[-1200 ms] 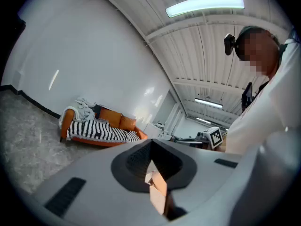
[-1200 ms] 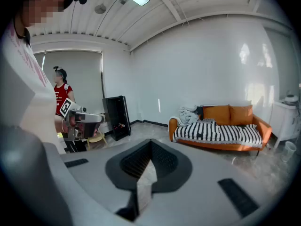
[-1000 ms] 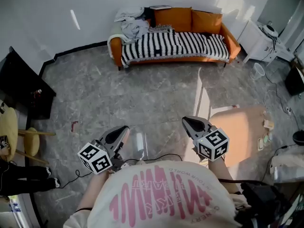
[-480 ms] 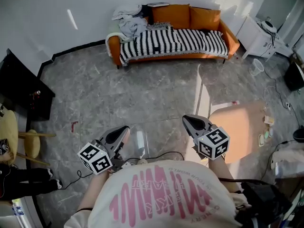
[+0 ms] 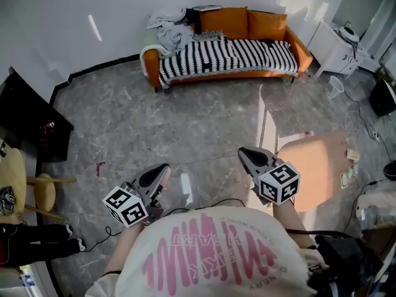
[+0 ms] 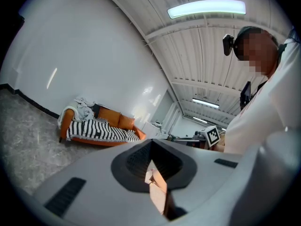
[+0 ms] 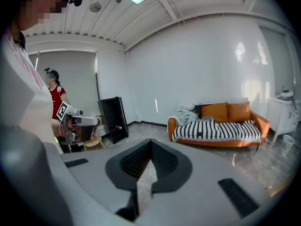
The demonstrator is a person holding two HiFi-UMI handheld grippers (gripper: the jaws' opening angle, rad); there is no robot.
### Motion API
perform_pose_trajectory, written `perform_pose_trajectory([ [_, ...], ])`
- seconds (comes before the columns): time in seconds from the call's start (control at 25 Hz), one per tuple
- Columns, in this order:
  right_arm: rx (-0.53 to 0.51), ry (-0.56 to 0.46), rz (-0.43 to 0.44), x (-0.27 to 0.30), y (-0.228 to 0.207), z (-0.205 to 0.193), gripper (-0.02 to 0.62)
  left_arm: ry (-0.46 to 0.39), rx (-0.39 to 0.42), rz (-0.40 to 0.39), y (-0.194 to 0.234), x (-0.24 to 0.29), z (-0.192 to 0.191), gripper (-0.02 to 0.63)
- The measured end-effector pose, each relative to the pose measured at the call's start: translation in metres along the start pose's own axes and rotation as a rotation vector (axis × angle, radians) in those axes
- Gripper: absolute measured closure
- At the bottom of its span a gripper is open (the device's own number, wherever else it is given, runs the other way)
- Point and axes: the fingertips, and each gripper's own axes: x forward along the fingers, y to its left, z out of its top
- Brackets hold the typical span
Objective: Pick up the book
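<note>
A flat book-like thing (image 5: 208,8) lies on the back of the orange sofa (image 5: 226,54), far across the floor; it is too small to make out more. The sofa carries a black-and-white striped blanket and a heap of clothes. It also shows in the left gripper view as the sofa (image 6: 101,131) and in the right gripper view as the sofa (image 7: 221,128). My left gripper (image 5: 162,167) and right gripper (image 5: 243,152) are held in front of my body, both pointing at the sofa. The left gripper (image 6: 151,145) and the right gripper (image 7: 151,142) are shut and hold nothing.
A black cabinet (image 5: 31,119) and a yellow stool (image 5: 43,187) stand at the left. A white cabinet (image 5: 337,51) and a cup stand at the right, beside cables. Grey marble floor (image 5: 185,116) lies between me and the sofa. Another person (image 7: 54,107) stands by the black cabinet.
The view has shifted a little as I and both grippers move across the floor toward the sofa. Both grippers stay shut and empty.
</note>
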Motion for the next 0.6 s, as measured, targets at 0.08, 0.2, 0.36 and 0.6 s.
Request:
perform_pose_trajectory([
  [0.08,0.001,-0.012,-0.004,0.007,0.005,0.002,0.588,0.000,0.003,-0.002,0.007,-0.005,0.000,0.600],
  [0.2,0.030,-0.040,-0.019,0.012,0.004,0.008,0.588,-0.013,0.010,0.002,0.017,-0.010,0.005,0.600],
  [0.36,0.095,-0.052,-0.035,0.009,-0.004,0.011,0.588,-0.024,-0.023,0.027,0.027,-0.018,0.009,0.600],
  [0.6,0.135,-0.061,-0.036,0.015,-0.017,0.015,0.588,0.044,-0.075,0.043,0.036,-0.019,-0.010,0.600],
])
